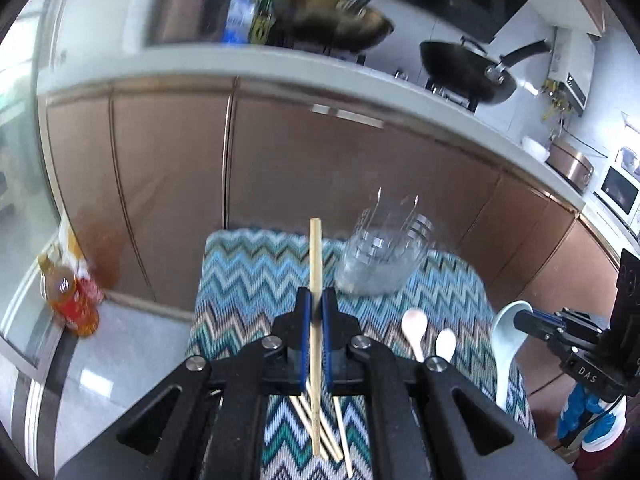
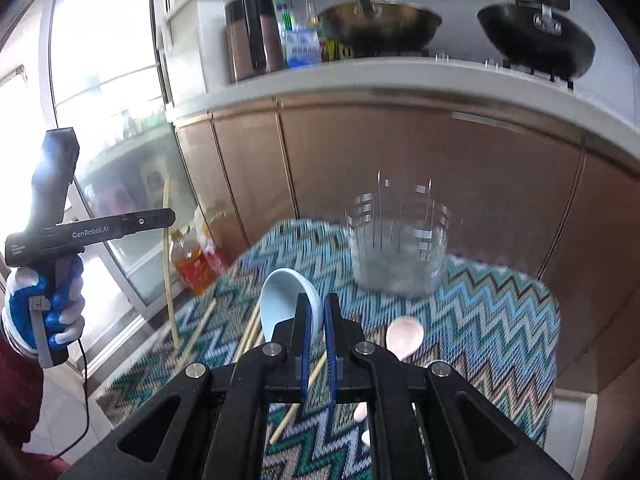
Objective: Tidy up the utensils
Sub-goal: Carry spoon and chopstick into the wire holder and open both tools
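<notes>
My left gripper (image 1: pixel 316 300) is shut on a wooden chopstick (image 1: pixel 315 252), held above the zigzag cloth (image 1: pixel 248 276). More chopsticks (image 1: pixel 308 420) lie on the cloth below it. My right gripper (image 2: pixel 316 304) is shut on a light blue spoon (image 2: pixel 280 300), lifted over the cloth (image 2: pixel 500 320); the spoon also shows in the left wrist view (image 1: pixel 506 344). A clear glass container (image 1: pixel 382 256) stands at the cloth's far side, ahead of both grippers (image 2: pixel 400 248). Two small white spoons (image 1: pixel 414 328) lie on the cloth. A pink-white spoon (image 2: pixel 404 336) lies right of my right gripper.
Brown cabinet doors (image 1: pixel 320 168) rise behind the cloth under a white counter with two woks (image 1: pixel 332 20). An orange drink bottle (image 1: pixel 68 296) stands on the floor at left. Loose chopsticks (image 2: pixel 200 328) lie on the cloth's left part. The left gripper's handle (image 2: pixel 60 232) is at far left.
</notes>
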Action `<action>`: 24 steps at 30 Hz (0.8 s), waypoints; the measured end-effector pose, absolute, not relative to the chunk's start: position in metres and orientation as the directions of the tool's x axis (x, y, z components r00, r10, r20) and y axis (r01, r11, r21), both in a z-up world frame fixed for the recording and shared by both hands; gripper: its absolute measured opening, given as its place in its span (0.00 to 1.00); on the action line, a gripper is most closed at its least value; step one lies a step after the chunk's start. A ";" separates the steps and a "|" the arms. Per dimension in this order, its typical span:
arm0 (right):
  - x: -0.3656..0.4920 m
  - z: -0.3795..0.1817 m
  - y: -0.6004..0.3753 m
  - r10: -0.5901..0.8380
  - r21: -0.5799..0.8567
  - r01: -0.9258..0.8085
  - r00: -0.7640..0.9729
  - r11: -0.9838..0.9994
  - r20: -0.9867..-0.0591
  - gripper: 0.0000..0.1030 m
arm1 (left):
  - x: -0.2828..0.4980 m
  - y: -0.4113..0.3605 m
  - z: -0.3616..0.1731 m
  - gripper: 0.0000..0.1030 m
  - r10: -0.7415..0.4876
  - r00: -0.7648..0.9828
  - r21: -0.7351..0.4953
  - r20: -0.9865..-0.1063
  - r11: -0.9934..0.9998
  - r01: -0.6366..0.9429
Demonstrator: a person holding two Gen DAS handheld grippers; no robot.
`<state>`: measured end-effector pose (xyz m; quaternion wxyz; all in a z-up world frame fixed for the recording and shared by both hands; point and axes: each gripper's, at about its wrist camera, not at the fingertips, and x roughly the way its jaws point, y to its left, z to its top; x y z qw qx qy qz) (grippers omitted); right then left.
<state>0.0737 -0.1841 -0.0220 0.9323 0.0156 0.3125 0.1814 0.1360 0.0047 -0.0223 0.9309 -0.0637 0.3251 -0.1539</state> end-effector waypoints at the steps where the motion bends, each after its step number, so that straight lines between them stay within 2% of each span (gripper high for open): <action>1: 0.075 -0.017 -0.185 0.344 0.138 -0.325 0.748 0.935 -0.568 0.06 | 0.138 0.004 -0.016 0.05 -0.334 0.745 -0.224 -0.577 0.942 0.249; 11: 0.107 0.027 -0.204 0.253 0.115 -0.226 0.841 0.967 -0.478 0.06 | 0.170 -0.027 0.041 0.05 -0.358 0.800 -0.215 -0.482 0.933 0.288; 18: 0.159 0.051 -0.220 0.068 0.041 -0.057 0.928 0.998 -0.367 0.06 | 0.220 -0.067 0.079 0.05 -0.365 0.867 -0.226 -0.339 0.926 0.301; 24: 0.200 0.031 -0.229 -0.081 -0.034 0.074 0.950 0.997 -0.301 0.06 | 0.256 -0.107 0.070 0.05 -0.346 0.899 -0.209 -0.268 0.932 0.297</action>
